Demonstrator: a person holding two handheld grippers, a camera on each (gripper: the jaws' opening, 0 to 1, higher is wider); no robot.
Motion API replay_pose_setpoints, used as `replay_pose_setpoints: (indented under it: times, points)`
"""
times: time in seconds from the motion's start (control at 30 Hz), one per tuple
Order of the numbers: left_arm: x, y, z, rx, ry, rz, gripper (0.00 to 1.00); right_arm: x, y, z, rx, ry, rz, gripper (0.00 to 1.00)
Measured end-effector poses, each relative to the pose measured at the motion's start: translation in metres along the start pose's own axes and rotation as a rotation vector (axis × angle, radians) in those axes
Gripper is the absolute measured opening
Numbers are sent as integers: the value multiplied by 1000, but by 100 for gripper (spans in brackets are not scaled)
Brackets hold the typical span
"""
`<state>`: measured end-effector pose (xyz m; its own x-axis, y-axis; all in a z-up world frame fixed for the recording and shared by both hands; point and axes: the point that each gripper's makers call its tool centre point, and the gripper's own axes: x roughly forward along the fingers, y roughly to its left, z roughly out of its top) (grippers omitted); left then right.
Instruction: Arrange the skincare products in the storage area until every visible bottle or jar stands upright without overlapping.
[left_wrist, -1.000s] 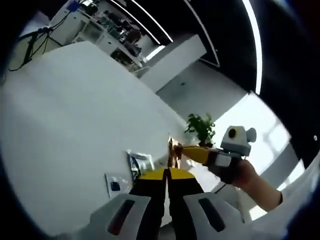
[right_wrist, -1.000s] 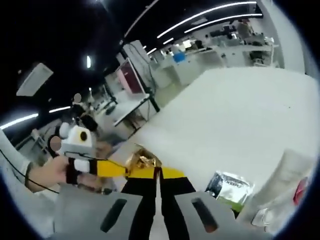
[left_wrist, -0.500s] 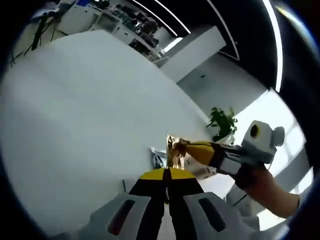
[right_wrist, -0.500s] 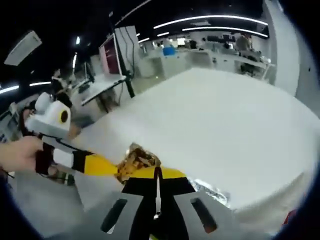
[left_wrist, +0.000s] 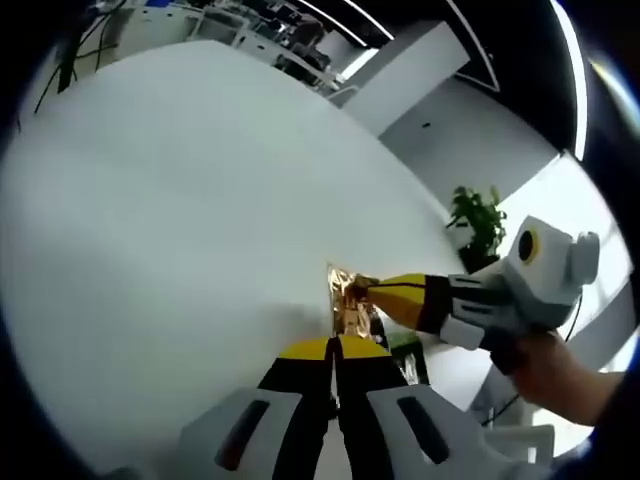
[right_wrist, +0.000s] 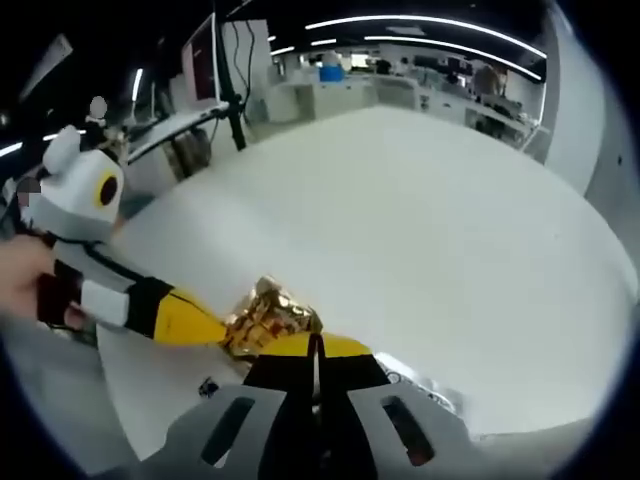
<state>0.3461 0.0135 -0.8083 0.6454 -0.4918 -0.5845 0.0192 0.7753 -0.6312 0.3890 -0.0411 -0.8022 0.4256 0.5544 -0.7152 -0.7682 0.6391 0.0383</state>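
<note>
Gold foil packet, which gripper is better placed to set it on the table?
Probably left. Both grippers pinch the gold foil packet, but it sits centred at the tips of the left gripper and off to one side of the right gripper.

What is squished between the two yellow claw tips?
A crinkly gold foil packet. In the right gripper view the left gripper comes in from the left and the right gripper meets it, both pinching the packet above the white table.
</note>
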Motion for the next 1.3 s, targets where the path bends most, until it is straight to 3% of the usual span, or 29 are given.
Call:
replay_pose_setpoints:
  times: [0.17,0.53,0.7,0.8,0.87,1.0,1.1,1.17,1.3]
  points:
    - [10,15,0,3,24,13,2,12,-1,-5,-48,34,-9,1]
    - [13,4,-12,62,50,1,2,24,-6,-21,-122,89,-9,1]
    - [3,5,-14,195,84,45,0,22,-7,-18,-122,78,-17,1]
    - [-1,9,-10,221,80,56,1,24,-7,-18,-124,72,-21,1]
    - [-2,10,-3,275,54,74,2,23,-7,-18,-120,68,-21,1]
    - [4,-6,12,427,11,32,2,22,-6,-18,-112,63,-21,1]
    - [19,-20,11,558,47,7,6,23,-6,-18,-115,64,-23,1]
    - [33,-18,10,653,85,26,8,22,-6,-18,-117,65,-24,1]
    - [46,-13,2,703,137,69,8,22,-5,-18,-108,70,-17,2]
